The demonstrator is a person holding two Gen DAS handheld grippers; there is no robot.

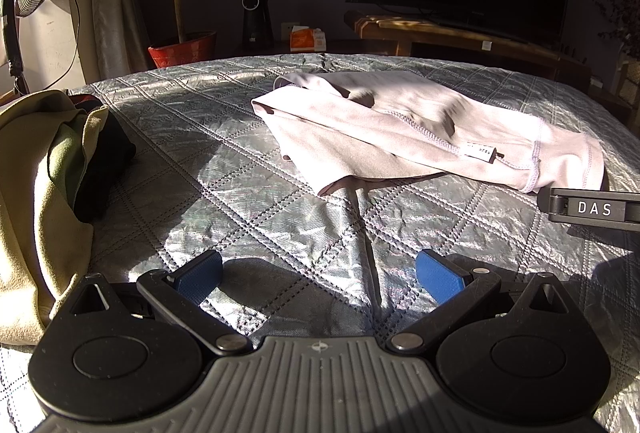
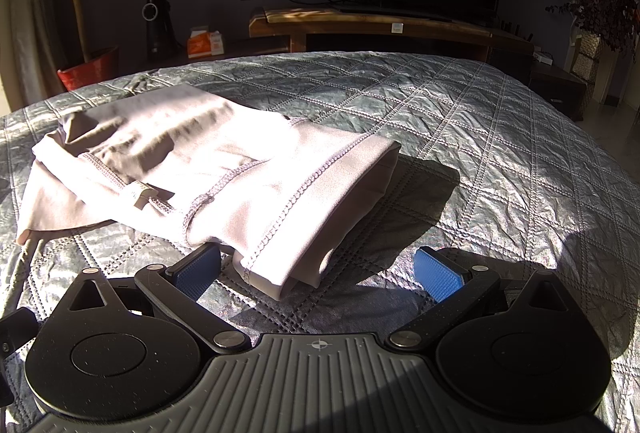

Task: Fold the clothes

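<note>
Both claws spread, gripping nothing. Right claw [image 2: 318,275] sits at the garment's [image 2: 208,169] hem, probably lining up a pinch. Left claw [image 1: 319,275] hangs back; garment [image 1: 400,129] well ahead on quilt [image 1: 240,193].

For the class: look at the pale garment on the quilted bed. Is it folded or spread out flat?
Folded. The pale garment lies in stacked layers on the quilted bed, its hemmed edge doubled over underneath near the right gripper.
</note>
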